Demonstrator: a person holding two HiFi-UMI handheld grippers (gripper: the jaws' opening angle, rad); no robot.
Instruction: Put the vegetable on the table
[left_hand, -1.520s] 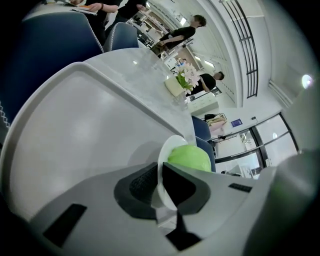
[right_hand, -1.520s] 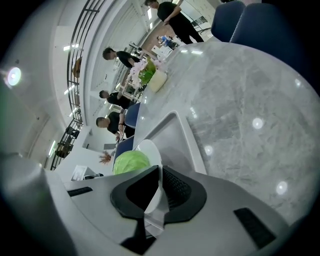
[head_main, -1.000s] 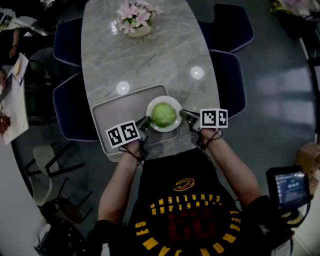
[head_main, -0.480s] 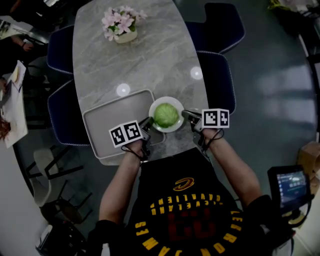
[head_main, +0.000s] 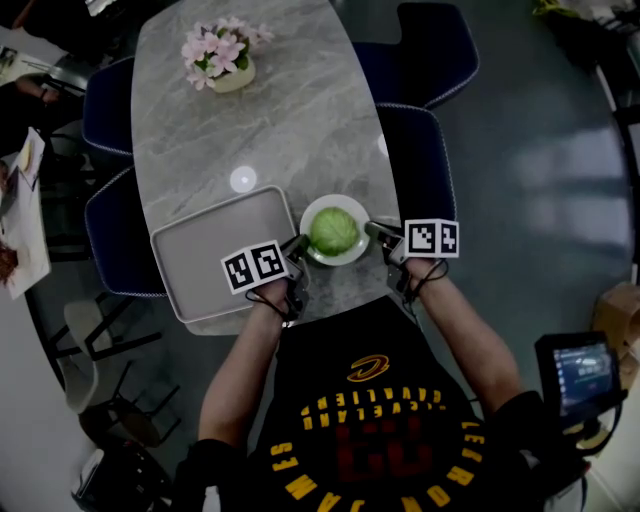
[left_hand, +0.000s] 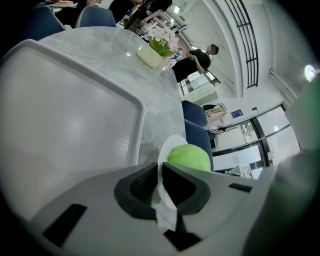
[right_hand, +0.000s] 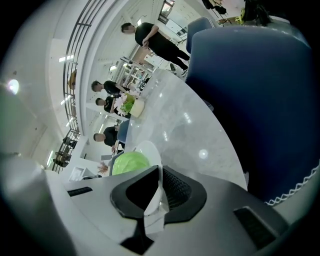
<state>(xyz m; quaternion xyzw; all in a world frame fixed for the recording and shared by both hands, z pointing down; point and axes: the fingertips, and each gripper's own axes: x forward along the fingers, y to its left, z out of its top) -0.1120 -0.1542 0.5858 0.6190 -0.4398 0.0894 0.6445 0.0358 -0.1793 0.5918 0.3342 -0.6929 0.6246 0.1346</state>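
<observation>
The left gripper (head_main: 297, 243) and right gripper (head_main: 373, 230) each clamp the plate's (head_main: 345, 201) rim; a cabbage (head_main: 334, 231) sits on it. The plate is by the surface's (head_main: 280, 120) near edge, beside a tray (head_main: 200, 255).

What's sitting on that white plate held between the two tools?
A round green cabbage sits on the plate, leaving only the white rim showing. The plate's middle is covered by it, so anything beneath can't be seen.

Hand-held grippers, left (head_main: 297, 244) and right (head_main: 373, 229), pinch the plate (head_main: 318, 206).
</observation>
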